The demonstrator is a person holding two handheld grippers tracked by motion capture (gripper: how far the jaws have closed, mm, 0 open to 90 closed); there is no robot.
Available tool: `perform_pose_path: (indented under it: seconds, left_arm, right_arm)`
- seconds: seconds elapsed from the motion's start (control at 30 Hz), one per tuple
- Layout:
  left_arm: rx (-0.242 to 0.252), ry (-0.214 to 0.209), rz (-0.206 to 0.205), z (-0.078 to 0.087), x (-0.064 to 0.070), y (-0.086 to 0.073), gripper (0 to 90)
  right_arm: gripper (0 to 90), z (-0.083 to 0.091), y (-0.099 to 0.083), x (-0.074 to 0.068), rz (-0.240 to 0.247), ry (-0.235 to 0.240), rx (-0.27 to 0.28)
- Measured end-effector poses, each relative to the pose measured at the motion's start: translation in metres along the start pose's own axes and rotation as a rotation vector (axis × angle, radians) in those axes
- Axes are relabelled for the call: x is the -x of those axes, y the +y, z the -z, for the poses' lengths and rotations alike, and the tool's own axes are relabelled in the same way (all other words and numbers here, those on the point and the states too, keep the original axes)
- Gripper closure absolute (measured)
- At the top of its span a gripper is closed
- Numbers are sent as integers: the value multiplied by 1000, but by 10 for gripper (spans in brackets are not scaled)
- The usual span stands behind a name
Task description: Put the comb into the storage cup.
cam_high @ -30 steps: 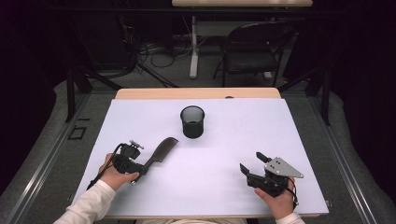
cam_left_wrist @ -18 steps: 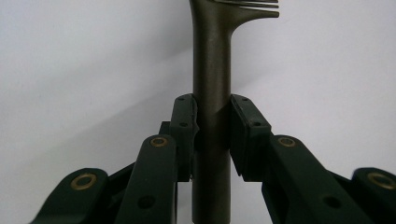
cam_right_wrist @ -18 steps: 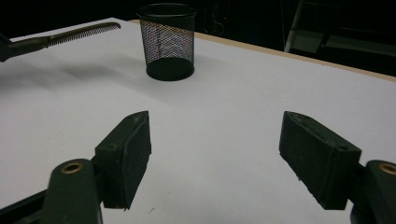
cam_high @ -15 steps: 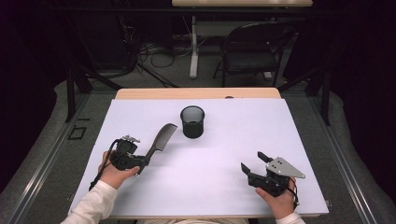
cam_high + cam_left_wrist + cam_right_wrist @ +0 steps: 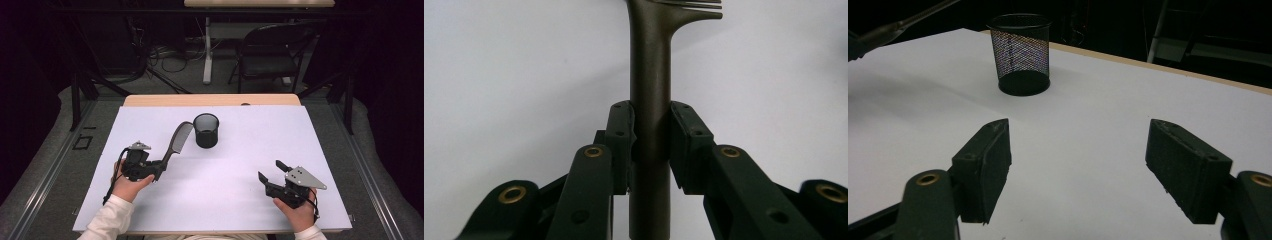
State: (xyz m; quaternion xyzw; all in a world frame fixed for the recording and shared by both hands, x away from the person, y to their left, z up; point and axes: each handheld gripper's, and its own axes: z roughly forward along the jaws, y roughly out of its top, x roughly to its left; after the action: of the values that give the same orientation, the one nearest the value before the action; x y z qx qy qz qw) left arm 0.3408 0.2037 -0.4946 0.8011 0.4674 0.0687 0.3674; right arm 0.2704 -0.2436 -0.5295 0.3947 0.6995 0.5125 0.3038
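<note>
Left gripper [image 5: 159, 166] at lower left pinching a dark comb [image 5: 176, 142] by its handle, mesh cup [image 5: 206, 130] upper centre on the bench [image 5: 235, 170], right gripper [image 5: 270, 176] lower right, spread apart

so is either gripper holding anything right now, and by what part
The left gripper is shut on the dark comb, clamping its handle below the teeth. The right gripper holds nothing; its jaws stand open over the white table.

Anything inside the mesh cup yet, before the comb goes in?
The mesh cup looks empty: the high view shows only a dark interior, and in the right gripper view light passes through its mesh. The very bottom is too dark to rule out something flat. The comb is outside, in the left gripper.
</note>
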Motion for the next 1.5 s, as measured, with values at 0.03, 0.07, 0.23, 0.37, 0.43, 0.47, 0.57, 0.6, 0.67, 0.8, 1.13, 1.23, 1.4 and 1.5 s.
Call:
perform_pose_path:
  seconds: [0.03, 0.07, 0.23, 0.37, 0.43, 0.47, 0.57, 0.6, 0.67, 0.8, 1.13, 1.23, 1.4, 1.5]
  left_arm:
    - [13, 6, -5, 1, 1, 0, 726]
    - [27, 9, -9, 1, 2, 1, 726]
    - [89, 15, -20, 3, 4, 2, 726]
    - [143, 13, -23, 4, 4, 2, 726]
    - [159, 23, -37, 3, 5, 2, 726]
    - [159, 23, -37, 3, 5, 2, 726]
    - [185, 28, -55, 0, 7, 2, 726]
    - [200, 31, -69, -2, 8, 2, 726]
    - [218, 29, -90, -4, 10, 3, 726]
    - [248, 30, -113, -5, 13, 3, 726]
    - [318, 53, -131, -2, 19, 1, 726]
    - [332, 51, -124, -1, 21, -2, 726]
    - [335, 53, -141, -5, 26, -6, 726]
    - [338, 49, -157, -8, 31, -8, 726]
  right_arm:
    - [271, -1, 0, 0, 3, -2, 6]
    - [274, -3, 0, 0, 1, -3, 7]
    - [301, -8, 1, 0, 8, -10, 15]
    - [303, -7, 0, -1, 2, 6, 7]
    - [304, -6, 1, -3, -4, 20, 8]
    - [303, -7, 1, -3, -6, 26, 4]
    - [304, -7, 2, -4, -12, 42, 3]
    - [306, -7, 1, -5, -28, 42, 6]
    - [325, -7, 1, -5, -41, 50, -4]
    - [363, -7, 2, -3, -64, 65, -5]
    - [380, -10, 5, -7, -74, 98, 6]
    - [371, -13, 6, -9, -101, 94, -18]
    - [389, -16, 6, -12, -100, 129, 5]
    - [403, -16, 8, -11, -125, 138, 14]
